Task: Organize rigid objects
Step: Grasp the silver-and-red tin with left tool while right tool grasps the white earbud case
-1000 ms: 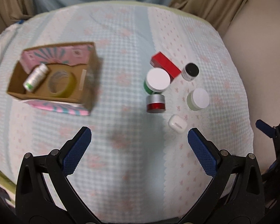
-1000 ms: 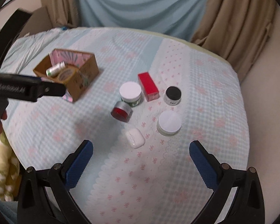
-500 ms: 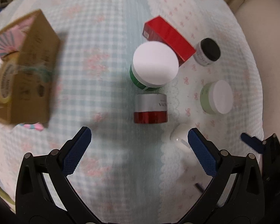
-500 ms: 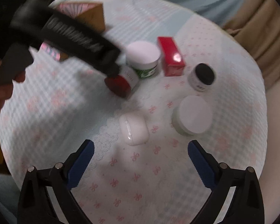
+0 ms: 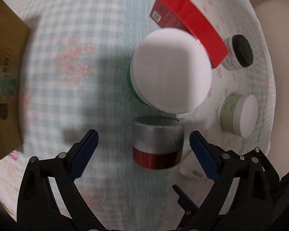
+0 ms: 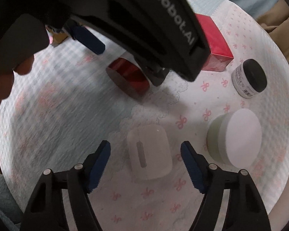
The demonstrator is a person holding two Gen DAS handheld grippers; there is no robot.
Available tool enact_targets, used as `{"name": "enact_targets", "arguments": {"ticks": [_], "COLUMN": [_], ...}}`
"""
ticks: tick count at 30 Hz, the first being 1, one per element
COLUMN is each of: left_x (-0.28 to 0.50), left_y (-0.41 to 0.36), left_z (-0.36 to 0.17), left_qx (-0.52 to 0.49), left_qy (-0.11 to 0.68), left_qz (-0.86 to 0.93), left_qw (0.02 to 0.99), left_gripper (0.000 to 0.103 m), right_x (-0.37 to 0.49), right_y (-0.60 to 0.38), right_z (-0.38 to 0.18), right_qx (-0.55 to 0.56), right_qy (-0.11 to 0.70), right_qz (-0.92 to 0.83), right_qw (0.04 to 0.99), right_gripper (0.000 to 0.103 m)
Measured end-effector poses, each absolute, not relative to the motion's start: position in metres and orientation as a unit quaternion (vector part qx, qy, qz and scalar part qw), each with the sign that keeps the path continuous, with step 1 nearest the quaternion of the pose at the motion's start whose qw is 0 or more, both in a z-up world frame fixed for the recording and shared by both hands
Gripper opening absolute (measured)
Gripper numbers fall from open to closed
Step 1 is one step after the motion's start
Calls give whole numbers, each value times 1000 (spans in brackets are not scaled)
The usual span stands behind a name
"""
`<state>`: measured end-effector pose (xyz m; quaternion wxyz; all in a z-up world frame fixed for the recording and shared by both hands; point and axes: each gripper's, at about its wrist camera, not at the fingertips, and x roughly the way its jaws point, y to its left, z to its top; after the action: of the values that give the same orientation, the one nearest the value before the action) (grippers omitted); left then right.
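Note:
My left gripper [image 5: 143, 150] is open, its blue pads on either side of a silver-and-red jar [image 5: 157, 142] lying on its side, not touching it. The jar also shows in the right wrist view [image 6: 128, 77], partly behind the left gripper's body. My right gripper [image 6: 145, 161] is open, its pads on either side of a white earbud case [image 6: 149, 152] with gaps both sides. A corner of the case shows in the left wrist view [image 5: 190, 170].
A green jar with a white lid [image 5: 169, 73], a red box [image 5: 188, 25], a black-lidded jar [image 5: 239, 52] and a pale green jar with a white lid [image 5: 239, 117] stand on the patterned cloth. A cardboard box [image 5: 3, 88] is at the left edge.
Both grippers have moved down and forward. The left one now straddles the silver-and-red jar and the right one straddles the earbud case. Both jaws have narrowed but stay open.

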<state>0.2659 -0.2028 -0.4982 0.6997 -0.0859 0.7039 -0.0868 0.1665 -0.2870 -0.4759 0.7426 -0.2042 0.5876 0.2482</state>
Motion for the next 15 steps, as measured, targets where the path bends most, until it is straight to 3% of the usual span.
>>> {"name": "enact_targets", "arguments": {"ticks": [5,8,9,15], "left_x": [265,266,267,272], "left_y": [-204,-204,-204,-213], "left_z": [-513,-517,-516,-528], "left_qx": [-88,-97,-108,-92], "left_qy": [708,700,696,697], "left_qz": [-80,-84,-94,-90], "left_qw": [696,702,703,706], "left_gripper": [89,71,55,52], "right_x": [168,162,160,163], "right_y": [-288,-290,-289,-295], "right_z": [-489,-489,-489,-490], "right_qx": [-207,-215,-218,-207], "right_qy": [591,579,577,582], "right_qz": [258,263,262,264], "right_qw": [736,741,742,741], "right_gripper": [62,48,45,43]}}
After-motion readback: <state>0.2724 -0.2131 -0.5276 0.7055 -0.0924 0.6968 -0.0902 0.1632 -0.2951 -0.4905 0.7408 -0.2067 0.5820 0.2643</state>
